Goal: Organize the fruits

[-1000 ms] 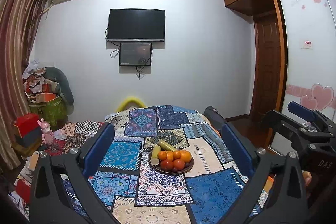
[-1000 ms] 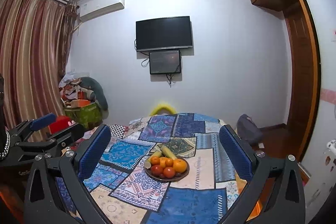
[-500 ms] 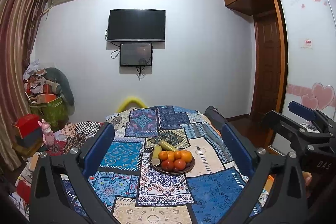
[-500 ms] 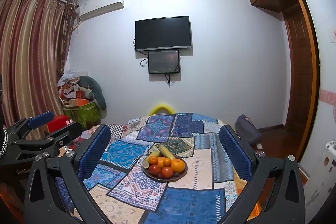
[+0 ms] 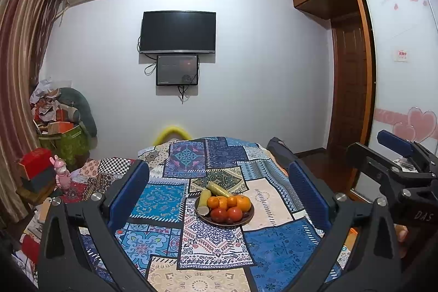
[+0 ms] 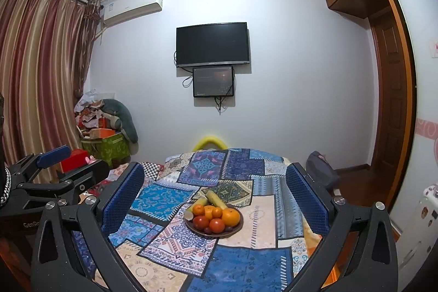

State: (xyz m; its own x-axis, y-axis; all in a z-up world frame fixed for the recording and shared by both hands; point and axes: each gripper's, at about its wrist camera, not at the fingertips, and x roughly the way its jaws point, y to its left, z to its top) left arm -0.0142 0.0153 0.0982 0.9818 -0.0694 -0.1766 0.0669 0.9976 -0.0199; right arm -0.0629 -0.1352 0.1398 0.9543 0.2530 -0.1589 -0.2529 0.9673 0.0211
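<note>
1. Across the lower part of the left wrist view, the left gripper [image 5: 217, 199] hung well above the bed [image 5: 273, 245] with its blue pads spread wide and nothing between them. That stance framed the dark plate [image 5: 247, 219] between the two fingers, which suggested the person was lining it up from a distance. The fruits [image 5: 228, 207] sat heaped on that plate just below the frame's centre: oranges behind, red ones in front, two long yellow-green pieces leaning off the plate's far left rim. At the right edge, the right gripper [image 5: 394, 155] showed side-on, raised beside the bed; from here I could not tell its spread.

2. Low in the right wrist view, the right gripper [image 6: 215, 199] was likewise wide apart and empty, pointed at the same plate [image 6: 238, 226] in the lower middle. All the fruits [image 6: 213, 216] lay gathered on it, none loose on the patchwork cover [image 6: 246, 262]. Such a pile would fit either a sorted end or a heap awaiting sorting. The left gripper [image 6: 63, 164] stood at the left edge, clear of the bed.
</note>
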